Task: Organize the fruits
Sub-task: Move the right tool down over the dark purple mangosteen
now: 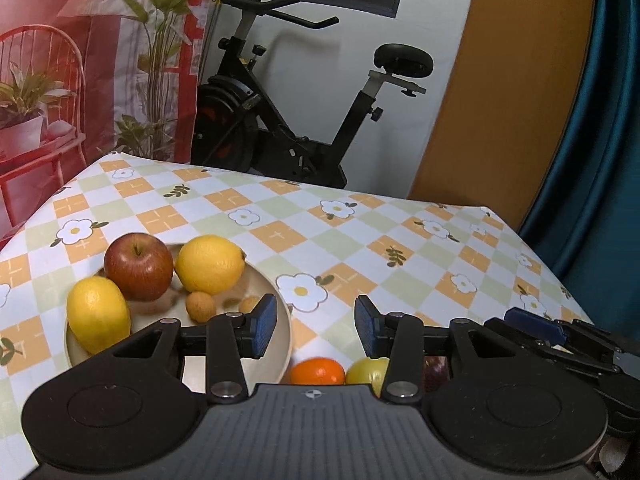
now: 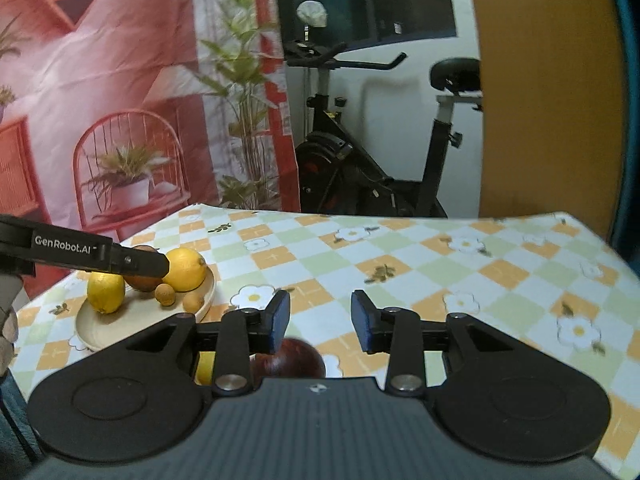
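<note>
A beige plate (image 1: 282, 336) at the left holds a red apple (image 1: 139, 267), two lemons (image 1: 210, 264) (image 1: 98, 314) and two small brown fruits (image 1: 201, 305). My left gripper (image 1: 316, 326) hovers open just right of the plate, with nothing between its blue pads. Beneath it an orange (image 1: 318, 371), a yellow-green fruit (image 1: 366, 370) and a dark red fruit (image 1: 434, 370) lie on the cloth. In the right wrist view my right gripper (image 2: 320, 322) is open and empty above a dark red fruit (image 2: 296, 360), with a yellow fruit (image 2: 205, 368) beside it. The plate (image 2: 100, 332) sits to its left.
The table wears a checked flower-print cloth (image 1: 360, 232); its far edge and right edge are close. An exercise bike (image 1: 288, 120) stands behind the table, beside a red printed backdrop (image 1: 80, 60). A blue curtain (image 1: 608, 160) hangs at the right. The left gripper's arm (image 2: 80, 254) crosses over the plate.
</note>
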The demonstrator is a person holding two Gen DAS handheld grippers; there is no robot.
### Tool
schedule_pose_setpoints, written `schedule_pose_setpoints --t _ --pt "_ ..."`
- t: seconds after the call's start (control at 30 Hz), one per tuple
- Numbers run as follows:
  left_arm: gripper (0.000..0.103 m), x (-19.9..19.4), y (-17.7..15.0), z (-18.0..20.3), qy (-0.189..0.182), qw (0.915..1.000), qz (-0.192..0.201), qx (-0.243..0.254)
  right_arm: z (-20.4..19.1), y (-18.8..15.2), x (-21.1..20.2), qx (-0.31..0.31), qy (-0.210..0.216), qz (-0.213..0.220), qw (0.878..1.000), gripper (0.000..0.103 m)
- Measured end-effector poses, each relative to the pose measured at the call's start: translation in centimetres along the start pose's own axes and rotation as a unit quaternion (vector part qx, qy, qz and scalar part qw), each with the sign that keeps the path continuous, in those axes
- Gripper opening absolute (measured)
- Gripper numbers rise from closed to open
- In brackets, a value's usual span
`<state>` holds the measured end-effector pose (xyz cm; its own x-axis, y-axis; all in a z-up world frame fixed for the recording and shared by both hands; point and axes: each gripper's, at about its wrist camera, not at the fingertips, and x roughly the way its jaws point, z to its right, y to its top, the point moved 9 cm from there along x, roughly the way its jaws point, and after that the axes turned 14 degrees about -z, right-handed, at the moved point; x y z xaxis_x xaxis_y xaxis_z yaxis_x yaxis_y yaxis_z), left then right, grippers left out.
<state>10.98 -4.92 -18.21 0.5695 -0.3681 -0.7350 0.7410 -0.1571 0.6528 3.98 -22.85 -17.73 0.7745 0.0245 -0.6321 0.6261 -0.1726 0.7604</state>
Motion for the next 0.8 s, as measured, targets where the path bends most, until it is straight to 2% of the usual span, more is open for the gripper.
schedule_pose_setpoints --t 0.43,0.53,0.8 --pt "0.045 -0.3 -1.5 -0.3 0.011 0.9999 -0.003 -0.002 -0.5 -2.4 0.3 -0.002 0.023 -0.029 0.999 0.039" --pt "0.045 -0.2 -1.8 -0.2 0.011 0.9999 -0.005 0.001 -1.0 -2.8 0.6 -0.012 0.025 -0.04 0.999 0.042" --pt "0.045 0.0 -2.2 -0.4 0.006 0.9999 -0.012 0.005 -1.4 -3.5 1.3 -0.033 0.015 -0.057 0.998 0.043"
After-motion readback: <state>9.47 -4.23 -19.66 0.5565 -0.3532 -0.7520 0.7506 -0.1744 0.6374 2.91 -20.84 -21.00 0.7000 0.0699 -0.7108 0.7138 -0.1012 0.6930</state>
